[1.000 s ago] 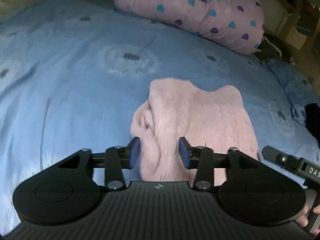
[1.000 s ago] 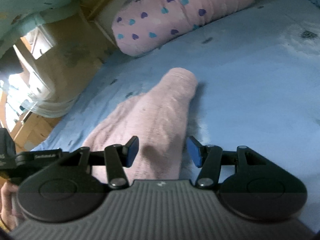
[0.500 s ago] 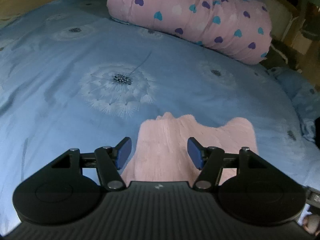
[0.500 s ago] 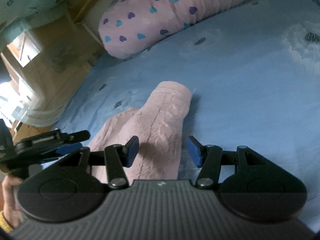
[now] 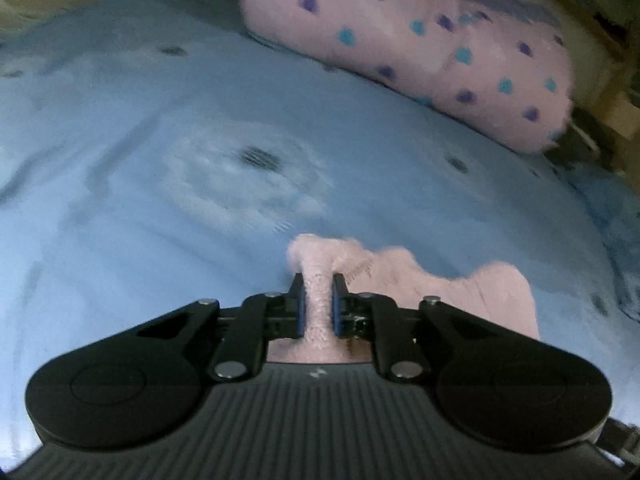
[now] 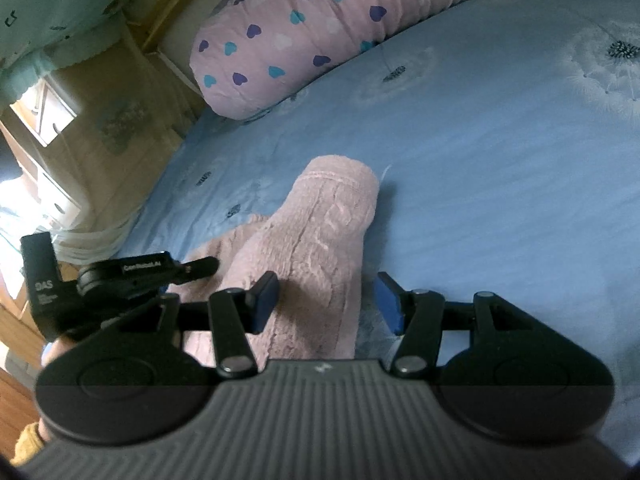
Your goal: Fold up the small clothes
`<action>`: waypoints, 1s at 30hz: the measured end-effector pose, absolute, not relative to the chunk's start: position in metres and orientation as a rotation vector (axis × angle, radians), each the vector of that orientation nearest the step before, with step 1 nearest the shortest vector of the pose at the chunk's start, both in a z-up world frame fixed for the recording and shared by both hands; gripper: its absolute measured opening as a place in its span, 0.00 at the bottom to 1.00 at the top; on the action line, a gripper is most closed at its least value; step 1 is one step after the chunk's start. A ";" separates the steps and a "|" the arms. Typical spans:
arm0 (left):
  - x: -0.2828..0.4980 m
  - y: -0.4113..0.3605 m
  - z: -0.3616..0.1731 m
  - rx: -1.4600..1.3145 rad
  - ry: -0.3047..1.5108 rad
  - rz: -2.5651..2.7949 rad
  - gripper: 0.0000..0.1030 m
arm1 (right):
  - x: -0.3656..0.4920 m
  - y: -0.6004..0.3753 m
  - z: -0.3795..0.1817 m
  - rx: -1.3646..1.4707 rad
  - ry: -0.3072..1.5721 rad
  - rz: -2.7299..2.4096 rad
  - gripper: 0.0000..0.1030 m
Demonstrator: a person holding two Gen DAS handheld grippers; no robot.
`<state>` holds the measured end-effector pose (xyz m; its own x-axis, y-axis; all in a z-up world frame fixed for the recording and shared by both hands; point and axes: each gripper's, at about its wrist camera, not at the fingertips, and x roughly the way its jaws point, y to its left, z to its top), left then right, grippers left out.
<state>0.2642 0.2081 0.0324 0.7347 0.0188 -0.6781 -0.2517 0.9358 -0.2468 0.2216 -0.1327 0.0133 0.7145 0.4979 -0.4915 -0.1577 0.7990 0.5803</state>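
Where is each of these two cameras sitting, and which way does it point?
Left wrist: rides on the left gripper, looking along its fingers, which pinch the pink garment on the blue bedsheet.
Right wrist: rides on the right gripper, jaws open over the garment; the left gripper and a hand show.
Shared: garment, bedsheet, heart-print pillow.

Fuzzy pink garment (image 6: pixel 316 248) — rumpled on the blue bedsheet (one bunched edge pinched up) — cable-knit sleeve outstretched
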 end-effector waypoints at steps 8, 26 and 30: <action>0.269 0.216 0.020 -0.286 0.790 0.159 0.16 | 0.223 -0.127 0.013 0.498 0.690 0.390 0.55; 0.164 0.211 0.031 -0.169 0.894 0.003 0.66 | 0.157 -0.116 0.019 0.462 0.771 0.425 0.55; 0.160 0.212 0.029 -0.166 0.891 0.011 0.66 | 0.129 -0.102 0.019 0.373 0.735 0.437 0.55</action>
